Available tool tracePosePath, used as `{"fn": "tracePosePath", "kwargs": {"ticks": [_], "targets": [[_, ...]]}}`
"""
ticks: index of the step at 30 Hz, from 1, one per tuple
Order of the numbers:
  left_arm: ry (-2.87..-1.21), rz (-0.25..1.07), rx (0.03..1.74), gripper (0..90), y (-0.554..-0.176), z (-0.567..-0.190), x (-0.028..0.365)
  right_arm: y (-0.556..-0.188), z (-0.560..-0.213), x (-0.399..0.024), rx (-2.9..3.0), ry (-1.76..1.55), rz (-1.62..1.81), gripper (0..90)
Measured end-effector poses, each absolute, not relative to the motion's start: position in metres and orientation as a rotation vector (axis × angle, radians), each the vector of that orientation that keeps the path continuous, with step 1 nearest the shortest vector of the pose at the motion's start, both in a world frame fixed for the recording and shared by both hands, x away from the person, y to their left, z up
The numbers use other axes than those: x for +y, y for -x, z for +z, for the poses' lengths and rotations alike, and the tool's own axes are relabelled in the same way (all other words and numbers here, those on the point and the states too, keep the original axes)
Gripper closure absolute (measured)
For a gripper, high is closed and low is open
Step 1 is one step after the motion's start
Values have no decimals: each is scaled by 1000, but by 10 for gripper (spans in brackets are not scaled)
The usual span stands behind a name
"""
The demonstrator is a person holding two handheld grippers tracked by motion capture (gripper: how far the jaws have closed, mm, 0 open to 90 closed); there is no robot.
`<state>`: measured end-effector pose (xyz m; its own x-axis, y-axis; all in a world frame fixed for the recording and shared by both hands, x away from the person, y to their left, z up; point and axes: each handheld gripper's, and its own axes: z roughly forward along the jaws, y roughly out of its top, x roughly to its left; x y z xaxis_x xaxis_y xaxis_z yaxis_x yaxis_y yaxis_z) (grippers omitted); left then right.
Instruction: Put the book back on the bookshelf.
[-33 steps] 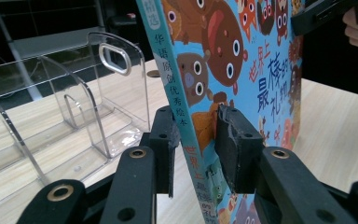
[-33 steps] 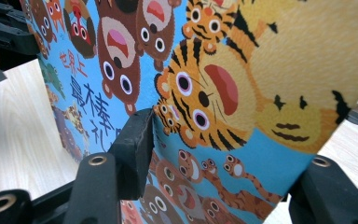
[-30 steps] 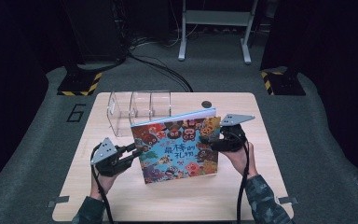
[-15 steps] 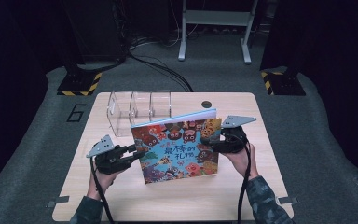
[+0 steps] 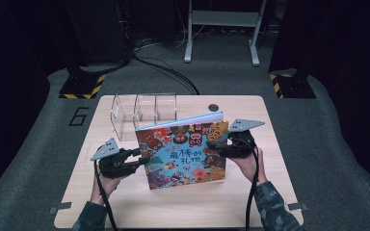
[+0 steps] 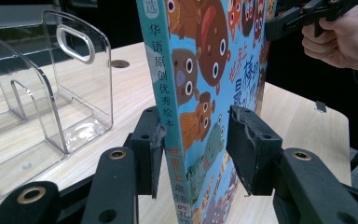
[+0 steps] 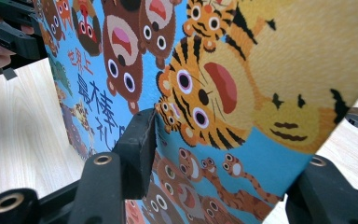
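Book (image 5: pixel 183 150) stands tilted, spine between the part-open left tool (image 6: pixel 193 156), right tool (image 5: pixel 220 142) clamping its opposite edge.

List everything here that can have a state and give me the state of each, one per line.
Picture book: closed, standing tilted on the table, spine toward the left gripper.
Left gripper: open, jaws either side of the book's spine, one pad touching it.
Right gripper: at the book's other edge; grip cannot be told.
Clear acrylic organizer: upright, compartments empty.

One picture book (image 5: pixel 182 150); one clear divided rack (image 5: pixel 143 111); two grippers, left gripper (image 5: pixel 136 157), right gripper (image 5: pixel 215 143); one table (image 5: pixel 125 202).
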<state>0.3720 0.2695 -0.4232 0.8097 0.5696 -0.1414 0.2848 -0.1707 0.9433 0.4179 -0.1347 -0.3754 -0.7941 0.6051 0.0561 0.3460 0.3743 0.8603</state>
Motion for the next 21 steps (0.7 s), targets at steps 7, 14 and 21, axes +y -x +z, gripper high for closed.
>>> {"fn": "tracePosePath", "kwargs": {"ticks": [7, 14, 21], "targets": [[-1770, 281, 677, 567, -374, -421, 269, -417, -375, -135, 2370, -831, 1386, 480], [-1768, 246, 685, 586, -384, -415, 266, -419, -375, -134, 2368, -829, 1385, 480], [-1781, 299, 669, 653, -386, -410, 261, -426, -376, -133, 2378, -875, 1384, 461]]}}
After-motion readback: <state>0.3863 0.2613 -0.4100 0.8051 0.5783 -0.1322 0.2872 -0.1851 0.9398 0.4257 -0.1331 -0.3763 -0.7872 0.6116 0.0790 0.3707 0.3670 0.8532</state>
